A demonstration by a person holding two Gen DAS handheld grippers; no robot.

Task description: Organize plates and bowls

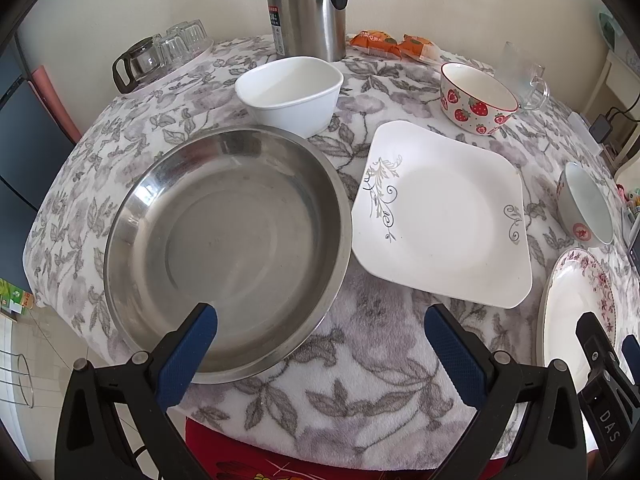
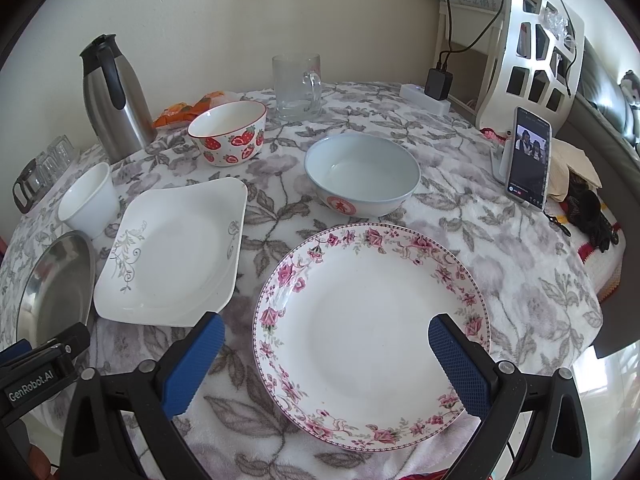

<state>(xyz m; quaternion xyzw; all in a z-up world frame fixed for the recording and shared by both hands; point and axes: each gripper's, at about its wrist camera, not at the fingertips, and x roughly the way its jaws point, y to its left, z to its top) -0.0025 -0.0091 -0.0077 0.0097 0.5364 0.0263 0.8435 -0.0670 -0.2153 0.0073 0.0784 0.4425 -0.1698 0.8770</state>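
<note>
A steel round dish (image 1: 228,248) lies at the table's near left, and my left gripper (image 1: 320,344) stands open over its near rim with nothing held. Beside it is a white square plate (image 1: 440,216) (image 2: 172,252). A pink-flowered round plate (image 2: 372,332) (image 1: 576,312) lies under my open right gripper (image 2: 326,354), whose fingers straddle its near part without touching. Behind stand a white square bowl (image 1: 290,94) (image 2: 90,198), a strawberry bowl (image 1: 476,98) (image 2: 228,132) and a pale blue bowl (image 2: 362,174) (image 1: 586,204).
A steel thermos (image 1: 308,8) (image 2: 114,96), orange snack packets (image 1: 394,46), a glass mug (image 2: 296,86) and a tray of glasses (image 1: 160,56) line the back. A phone on a stand (image 2: 528,160) and a power strip (image 2: 424,98) sit at the right. The floral tablecloth (image 1: 360,392) drops off at the near edge.
</note>
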